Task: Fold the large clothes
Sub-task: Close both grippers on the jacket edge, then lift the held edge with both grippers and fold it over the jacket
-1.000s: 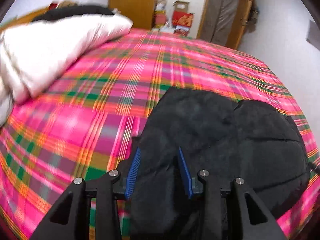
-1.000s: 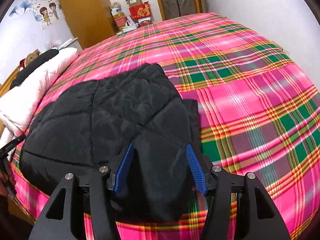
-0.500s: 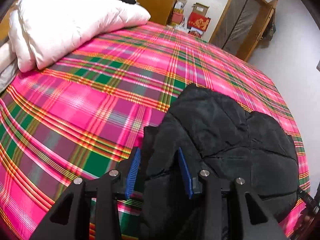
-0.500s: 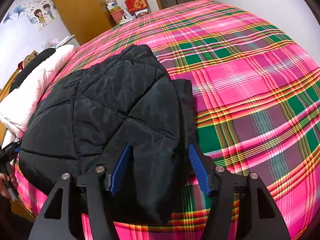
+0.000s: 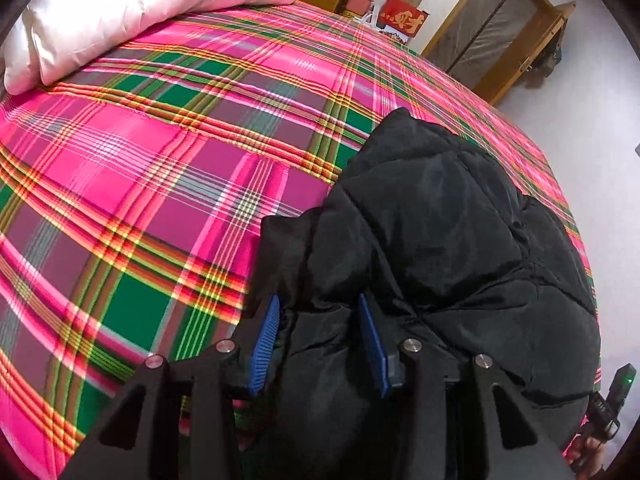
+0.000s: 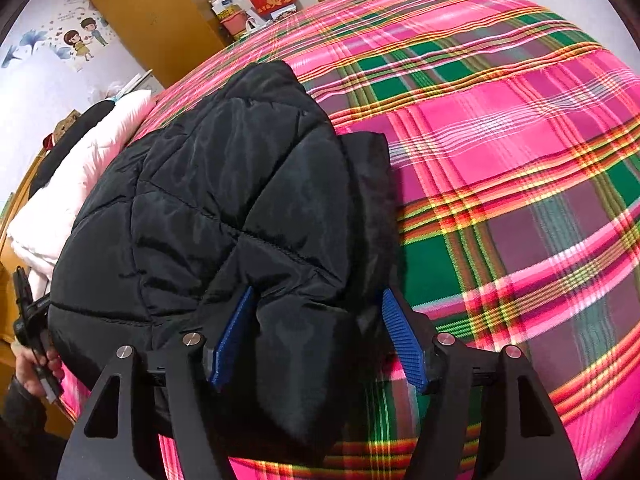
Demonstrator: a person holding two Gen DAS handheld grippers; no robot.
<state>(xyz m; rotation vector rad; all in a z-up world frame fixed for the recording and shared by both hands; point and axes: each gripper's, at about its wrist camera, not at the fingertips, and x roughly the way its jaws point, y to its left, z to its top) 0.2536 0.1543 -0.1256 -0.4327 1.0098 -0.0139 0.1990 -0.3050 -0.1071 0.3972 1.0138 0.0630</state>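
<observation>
Black jacket (image 5: 460, 240) folded on plaid bed (image 5: 160, 168) near its edge, left gripper (image 5: 320, 336) fingers clamping jacket fold, right gripper (image 6: 316, 336) fingers just been opening, spread loose around jacket edge, white duvet (image 5: 120, 4) beyond

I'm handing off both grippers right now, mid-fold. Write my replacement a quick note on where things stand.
Left gripper: the black puffer jacket sits between its fingers, jaws easing open.
Right gripper: jaws have been opening, the right finger looks clear of the fabric.
The jacket lies bundled on the plaid bed, near its edge; a white duvet is at the far end.
Done: folded over and lowered.
Left: release, check, tidy the fold.
</observation>
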